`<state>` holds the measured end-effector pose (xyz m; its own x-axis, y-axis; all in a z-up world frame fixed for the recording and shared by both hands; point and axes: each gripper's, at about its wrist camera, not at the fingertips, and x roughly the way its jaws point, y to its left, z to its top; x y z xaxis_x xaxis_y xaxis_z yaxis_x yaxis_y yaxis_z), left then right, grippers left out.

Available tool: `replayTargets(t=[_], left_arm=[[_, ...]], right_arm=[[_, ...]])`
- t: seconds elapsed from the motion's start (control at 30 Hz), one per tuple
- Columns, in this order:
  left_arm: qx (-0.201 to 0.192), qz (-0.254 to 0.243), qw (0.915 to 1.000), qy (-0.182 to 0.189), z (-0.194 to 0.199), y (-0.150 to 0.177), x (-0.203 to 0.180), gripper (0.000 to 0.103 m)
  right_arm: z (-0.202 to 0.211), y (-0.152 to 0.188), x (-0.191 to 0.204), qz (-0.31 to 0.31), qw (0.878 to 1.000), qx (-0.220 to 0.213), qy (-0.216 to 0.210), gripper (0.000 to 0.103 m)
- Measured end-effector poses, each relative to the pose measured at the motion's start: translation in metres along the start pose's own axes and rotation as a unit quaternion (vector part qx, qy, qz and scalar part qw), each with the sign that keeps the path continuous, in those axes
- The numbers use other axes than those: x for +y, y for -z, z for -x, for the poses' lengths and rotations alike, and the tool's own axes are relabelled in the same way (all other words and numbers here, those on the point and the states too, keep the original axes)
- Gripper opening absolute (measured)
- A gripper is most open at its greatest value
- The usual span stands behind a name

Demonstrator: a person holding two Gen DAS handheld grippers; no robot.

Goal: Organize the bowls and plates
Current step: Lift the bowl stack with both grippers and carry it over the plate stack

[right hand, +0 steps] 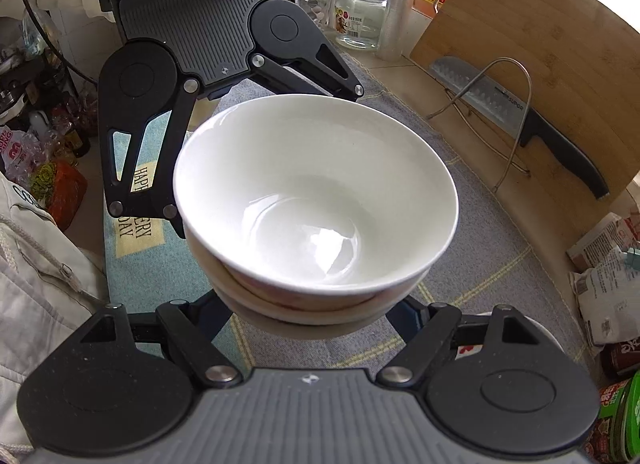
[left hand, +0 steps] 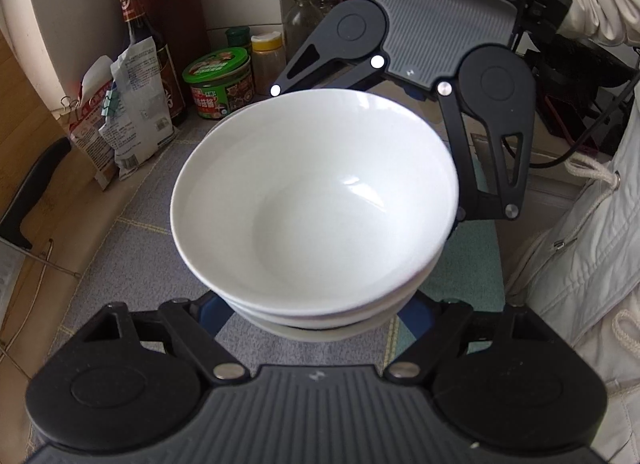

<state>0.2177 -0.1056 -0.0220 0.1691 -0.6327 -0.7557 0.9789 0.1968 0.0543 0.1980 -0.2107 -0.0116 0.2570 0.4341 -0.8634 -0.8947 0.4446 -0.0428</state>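
Bowls [left hand: 316,204], nested in a stack, are pinched between the left claw [left hand: 316,328] at six o'clock and the right claw [right hand: 316,328] at twelve, presumably so they are carried level above the counter [left hand: 132,264].

Clutter I see around the desk

On my left feed, a green-lidded tub [left hand: 219,82], a dark sauce bottle [left hand: 138,28] and clipped paper bags [left hand: 132,104] crowd the back corner. On my right feed, a black-handled knife [right hand: 520,120] lies against a bamboo cutting board [right hand: 536,32] behind a wire rack [right hand: 500,104], with a glass jar [right hand: 361,12] near the window. A grey checked mat [left hand: 132,248] covers the desk.
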Motion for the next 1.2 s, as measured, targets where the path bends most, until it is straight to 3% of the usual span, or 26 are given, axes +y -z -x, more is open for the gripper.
replayTargets(t=[0.57,1.2], left_arm=[[-0.016,-0.066,0.9974,0.025,-0.071,-0.081,0.015,0.085],[-0.005,-0.074,0.9967,0.033,-0.120,-0.094,0.041,0.085]], right_arm=[[0.053,0.072,-0.057,-0.046,0.997,0.004,0.061,0.085],[0.042,0.103,-0.100,-0.073,0.995,0.013,0.073,0.086]])
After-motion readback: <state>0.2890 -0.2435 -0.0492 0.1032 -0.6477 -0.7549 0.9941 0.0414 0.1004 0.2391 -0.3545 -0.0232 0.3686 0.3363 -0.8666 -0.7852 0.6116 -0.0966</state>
